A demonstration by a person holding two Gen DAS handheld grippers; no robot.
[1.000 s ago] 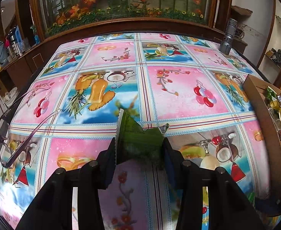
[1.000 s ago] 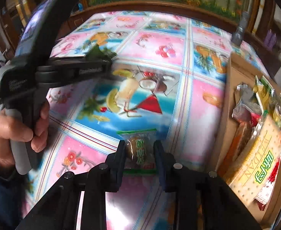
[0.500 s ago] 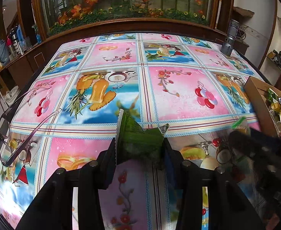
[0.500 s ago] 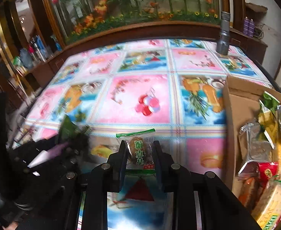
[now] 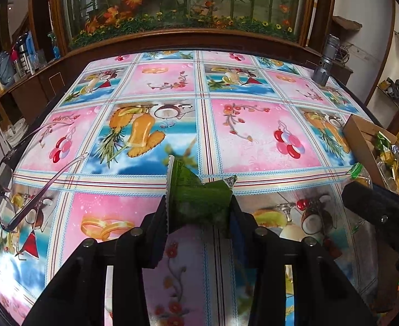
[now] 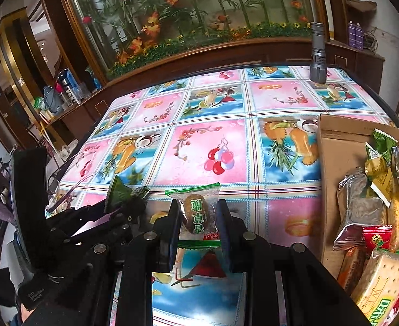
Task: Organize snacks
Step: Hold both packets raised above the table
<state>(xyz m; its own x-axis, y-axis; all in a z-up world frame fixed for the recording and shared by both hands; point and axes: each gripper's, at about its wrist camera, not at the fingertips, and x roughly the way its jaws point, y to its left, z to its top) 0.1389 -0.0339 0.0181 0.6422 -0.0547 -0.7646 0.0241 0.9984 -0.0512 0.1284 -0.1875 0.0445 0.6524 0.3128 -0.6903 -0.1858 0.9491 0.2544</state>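
A dark green snack packet [image 5: 199, 198], crumpled and with a serrated edge along its left side, was held clamped between the fingers of the left gripper [image 5: 198, 212] at the lower middle of the left wrist frame, raised above the desk [image 5: 253, 125]. In the right wrist frame the same packet [image 6: 119, 190] was seen at the left middle, pinched at the tip of the left gripper [image 6: 126, 203].

A clear-wrapped pastry [image 6: 196, 212], brown, with green bands at both ends and green characters on its face, was gripped upright by the right gripper [image 6: 198, 217] at the lower middle of that frame, also above the desk [image 6: 213, 125].

Both grippers were pointed toward the far side of the desk, side by side, the right gripper [image 5: 376, 212] entering the left wrist frame at its right edge.

A cardboard box [image 6: 332, 149] filled with assorted wrapped snacks was seen at the right edge of the right wrist frame, resting on the desk. A pair of glasses [image 5: 22, 190] lay at the left edge of the left wrist frame, and a grey flashlight [image 6: 317, 51] stood upright at the upper right.
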